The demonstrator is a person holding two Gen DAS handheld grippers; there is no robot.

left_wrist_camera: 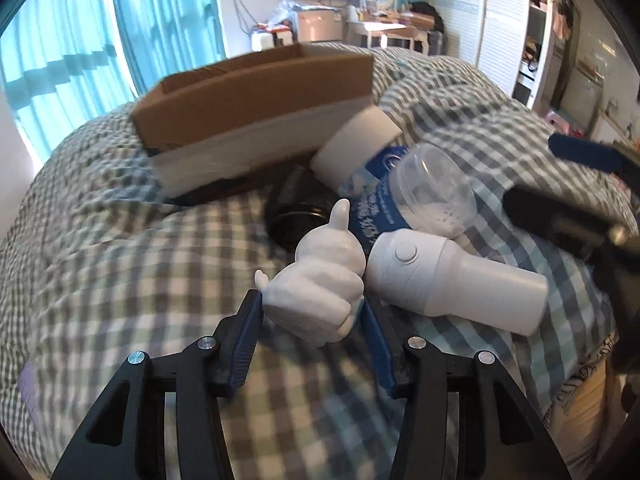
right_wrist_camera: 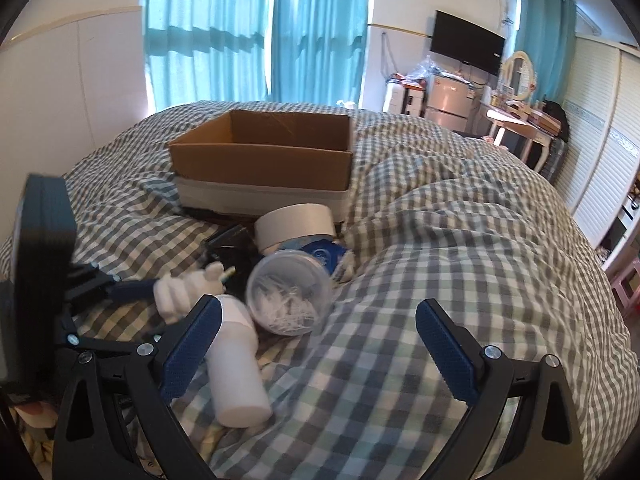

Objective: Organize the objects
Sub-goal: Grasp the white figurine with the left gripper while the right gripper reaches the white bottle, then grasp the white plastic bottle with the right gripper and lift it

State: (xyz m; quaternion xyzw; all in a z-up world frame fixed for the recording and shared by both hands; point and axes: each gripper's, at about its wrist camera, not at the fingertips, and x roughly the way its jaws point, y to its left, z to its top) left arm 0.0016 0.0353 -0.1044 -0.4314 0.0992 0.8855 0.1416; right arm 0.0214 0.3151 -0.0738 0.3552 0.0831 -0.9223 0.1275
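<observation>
Cardboard box (left_wrist_camera: 256,92) motion-blurred; black object (left_wrist_camera: 288,208) mostly hidden behind white hand figurine (left_wrist_camera: 320,280), identity unclear

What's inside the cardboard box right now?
The right wrist view shows the cardboard box open on the checked bedding, with bare brown inner walls and nothing sticking up. Its near wall covers the floor, so low items there could not be seen.

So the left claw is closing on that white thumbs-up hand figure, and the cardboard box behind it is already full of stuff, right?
Not quite. The left claw does have the white thumbs-up hand figure between its pads, but the cardboard box is not full: the right wrist view looks into it and shows only bare cardboard walls. The other items lie on the checked bedcover in front of it.
</observation>
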